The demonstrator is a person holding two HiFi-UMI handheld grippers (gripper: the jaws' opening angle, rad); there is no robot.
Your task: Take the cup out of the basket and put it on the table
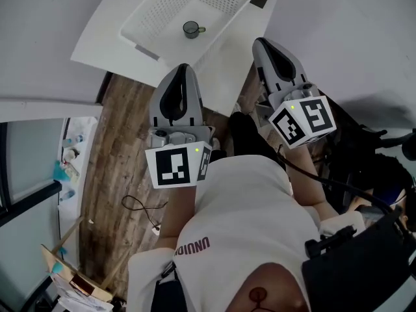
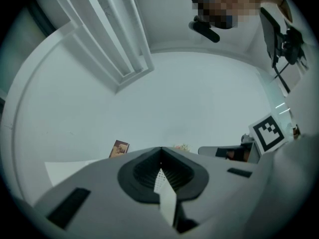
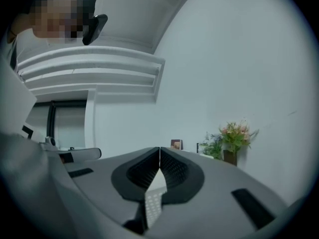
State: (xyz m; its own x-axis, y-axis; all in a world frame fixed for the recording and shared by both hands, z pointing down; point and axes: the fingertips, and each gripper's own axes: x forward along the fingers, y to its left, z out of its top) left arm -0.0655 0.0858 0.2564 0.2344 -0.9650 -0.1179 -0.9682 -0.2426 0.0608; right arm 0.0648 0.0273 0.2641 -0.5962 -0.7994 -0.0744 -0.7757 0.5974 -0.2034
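Sitting in basket [image 1: 156, 18] on table [image 1: 104, 38]: cup [image 1: 192, 29]. Left claw [image 2: 160, 149], right claw [image 3: 159, 149] pinched together, empty. Plant [image 3: 232, 136], apparently, beyond.

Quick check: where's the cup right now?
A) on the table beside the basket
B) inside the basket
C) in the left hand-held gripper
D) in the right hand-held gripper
B: the small dark handled cup sits on the floor of the white perforated plastic basket.

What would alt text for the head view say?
A small dark handled cup sits inside a white perforated plastic basket on a white table. Nearer the person, the left tool and right tool hover shut and empty.
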